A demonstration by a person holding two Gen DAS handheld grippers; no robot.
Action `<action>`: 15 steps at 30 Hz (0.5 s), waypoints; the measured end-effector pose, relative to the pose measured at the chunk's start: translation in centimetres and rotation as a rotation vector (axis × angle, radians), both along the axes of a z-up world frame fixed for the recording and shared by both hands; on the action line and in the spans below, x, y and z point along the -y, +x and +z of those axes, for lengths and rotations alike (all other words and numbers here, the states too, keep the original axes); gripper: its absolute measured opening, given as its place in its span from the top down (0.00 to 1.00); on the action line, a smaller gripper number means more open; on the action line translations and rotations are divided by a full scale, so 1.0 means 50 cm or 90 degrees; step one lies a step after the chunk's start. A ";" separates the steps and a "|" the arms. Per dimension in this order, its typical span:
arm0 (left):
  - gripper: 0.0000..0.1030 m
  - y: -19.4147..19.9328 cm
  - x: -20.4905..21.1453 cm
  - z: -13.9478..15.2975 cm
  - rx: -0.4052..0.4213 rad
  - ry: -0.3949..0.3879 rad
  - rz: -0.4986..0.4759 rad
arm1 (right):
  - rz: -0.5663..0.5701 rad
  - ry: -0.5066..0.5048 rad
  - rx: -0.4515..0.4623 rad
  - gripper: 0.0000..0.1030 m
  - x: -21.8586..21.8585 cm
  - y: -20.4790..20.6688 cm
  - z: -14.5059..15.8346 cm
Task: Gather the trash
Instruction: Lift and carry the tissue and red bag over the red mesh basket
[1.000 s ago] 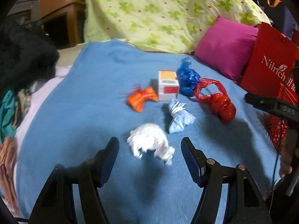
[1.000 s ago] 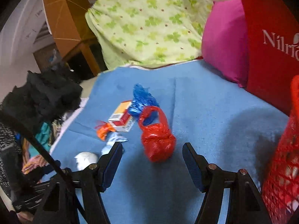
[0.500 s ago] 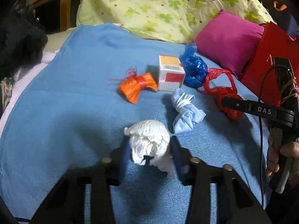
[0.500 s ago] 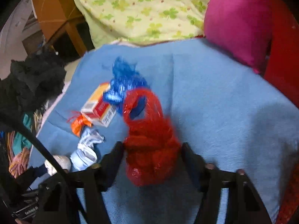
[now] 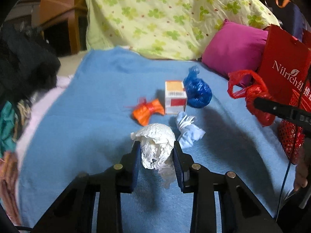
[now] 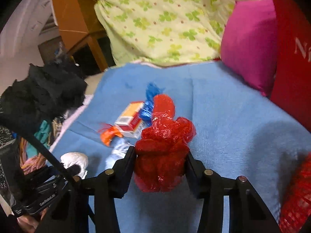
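Note:
My left gripper [image 5: 156, 151] is shut on a crumpled white paper wad [image 5: 156, 145], lifted a little above the blue blanket [image 5: 87, 116]. My right gripper [image 6: 160, 155] is shut on a knotted red plastic bag [image 6: 163, 147], also seen in the left wrist view [image 5: 252, 95], raised off the blanket. On the blanket lie an orange wrapper [image 5: 147, 111], a small orange-and-red box [image 5: 175, 97], a blue plastic bag [image 5: 197, 91] and a pale blue tissue wad [image 5: 187, 132].
A red mesh basket [image 5: 291, 137] stands at the right edge, beside a red paper bag [image 5: 285, 66]. A magenta pillow [image 5: 233, 46] and a green clover quilt [image 5: 165, 15] lie at the back. Dark clothes [image 5: 23, 62] are piled at the left.
Both grippers closed on their items, the left on the white wad, the right on the red bag. Both items have since risen off the blanket, and the red bag has moved right.

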State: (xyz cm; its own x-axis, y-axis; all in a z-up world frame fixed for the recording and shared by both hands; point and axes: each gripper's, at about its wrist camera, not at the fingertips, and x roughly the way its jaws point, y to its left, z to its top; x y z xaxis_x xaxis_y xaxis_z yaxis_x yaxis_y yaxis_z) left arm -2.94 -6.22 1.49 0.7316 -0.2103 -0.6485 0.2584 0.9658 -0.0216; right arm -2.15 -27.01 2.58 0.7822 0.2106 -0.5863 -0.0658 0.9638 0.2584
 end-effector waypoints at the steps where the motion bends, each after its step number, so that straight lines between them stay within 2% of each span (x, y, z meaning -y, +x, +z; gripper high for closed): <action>1: 0.67 -0.009 0.007 0.012 0.007 0.009 0.004 | 0.003 0.004 0.014 0.51 -0.002 -0.011 0.011; 6: 0.67 -0.054 0.048 0.078 0.051 0.061 0.009 | 0.008 0.003 0.066 0.51 -0.002 -0.054 0.058; 15: 0.67 -0.106 0.095 0.165 0.102 0.088 0.016 | -0.005 -0.004 0.126 0.51 0.028 -0.136 0.113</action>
State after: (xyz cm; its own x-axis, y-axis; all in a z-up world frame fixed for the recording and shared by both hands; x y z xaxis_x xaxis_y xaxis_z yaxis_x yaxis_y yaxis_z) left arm -8.26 -10.96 9.76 0.8318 -0.1073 -0.5446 0.2233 0.9629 0.1515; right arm -8.97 -28.42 8.24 0.8841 0.2004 -0.4222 -0.1067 0.9661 0.2350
